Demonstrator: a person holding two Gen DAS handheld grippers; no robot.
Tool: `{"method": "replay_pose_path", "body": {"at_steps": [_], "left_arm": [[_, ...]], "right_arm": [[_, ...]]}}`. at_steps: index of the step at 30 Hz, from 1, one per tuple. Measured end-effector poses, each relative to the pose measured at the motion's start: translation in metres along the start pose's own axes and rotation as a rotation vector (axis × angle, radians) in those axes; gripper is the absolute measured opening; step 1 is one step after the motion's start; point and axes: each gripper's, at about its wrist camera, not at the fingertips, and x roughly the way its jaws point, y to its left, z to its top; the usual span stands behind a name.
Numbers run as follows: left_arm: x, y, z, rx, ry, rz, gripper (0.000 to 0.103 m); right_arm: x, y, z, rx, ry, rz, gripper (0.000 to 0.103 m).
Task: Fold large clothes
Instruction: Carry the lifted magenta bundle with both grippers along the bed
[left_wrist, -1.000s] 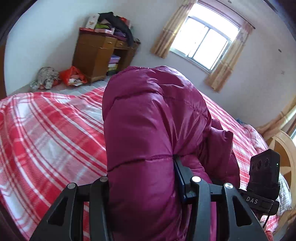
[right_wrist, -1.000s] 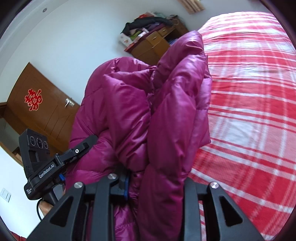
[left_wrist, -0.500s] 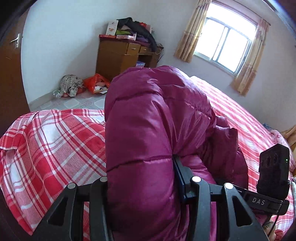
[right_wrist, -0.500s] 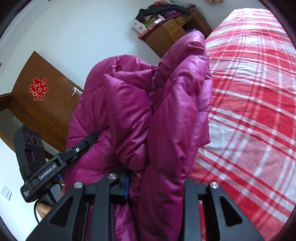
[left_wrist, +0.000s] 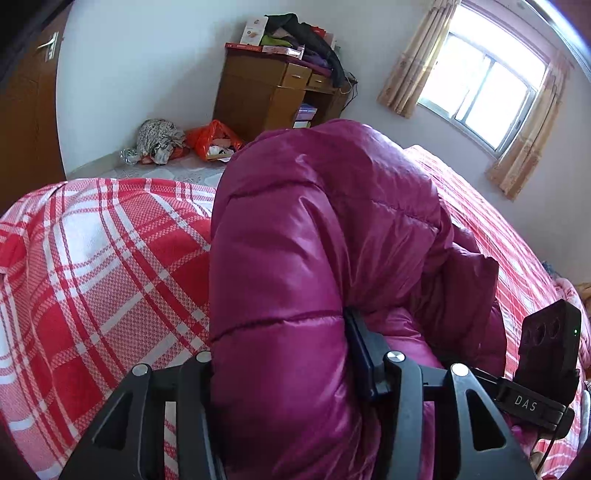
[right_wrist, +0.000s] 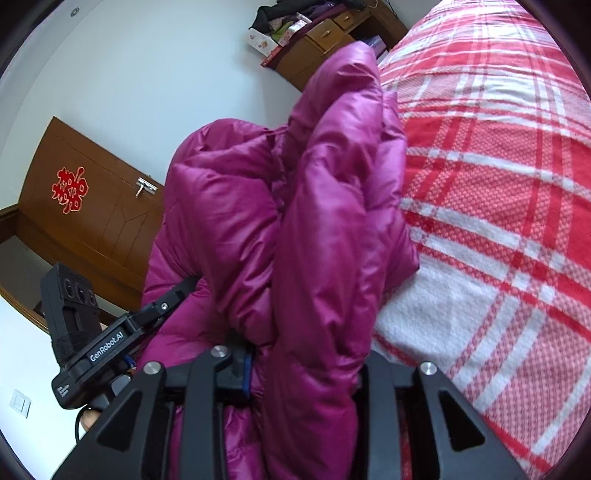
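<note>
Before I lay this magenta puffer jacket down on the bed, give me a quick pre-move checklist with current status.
1. Left hand-held gripper clamped on the jacket: ok; its jaws have just been opening slightly, padding still between them.
2. Right hand-held gripper clamped on the jacket: ok.
3. Bare plaid bedspread ahead for landing: ok.
4. Jacket bunched, not flat: not ok.
5. Lower hem clear of the bed edge: cannot tell.

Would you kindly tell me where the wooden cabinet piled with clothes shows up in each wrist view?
Left wrist view: the wooden cabinet stands top centre against the white wall, behind the purple jacket.
Right wrist view: it sits at the top edge, tilted, just above the jacket's peak.
Shared landmark: the red plaid bedspread.
</note>
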Motion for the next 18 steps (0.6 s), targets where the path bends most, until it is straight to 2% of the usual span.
{"method": "replay_pose_path", "body": {"at_steps": [3, 9, 12, 14, 18], "left_arm": [[0.002, 0.001, -0.003, 0.003, -0.017, 0.009, 0.054], [0.001, 0.004, -0.005, -0.011, -0.014, 0.014, 0.061], [-0.006, 0.006, -0.004, -0.032, -0.011, 0.032, 0.07], [-0.015, 0.008, -0.003, -0.052, -0.013, 0.046, 0.076], [-0.046, 0.017, -0.001, -0.09, -0.009, 0.047, 0.077]], "right_arm": [[-0.004, 0.001, -0.007, -0.052, -0.012, -0.023, 0.03], [-0.012, 0.003, -0.015, -0.049, -0.009, -0.044, 0.03], [-0.02, 0.011, -0.016, -0.047, -0.011, -0.077, 0.039], [-0.035, 0.018, -0.022, -0.067, -0.036, -0.113, 0.051], [-0.084, 0.027, -0.036, -0.114, -0.115, -0.184, 0.051]]}}
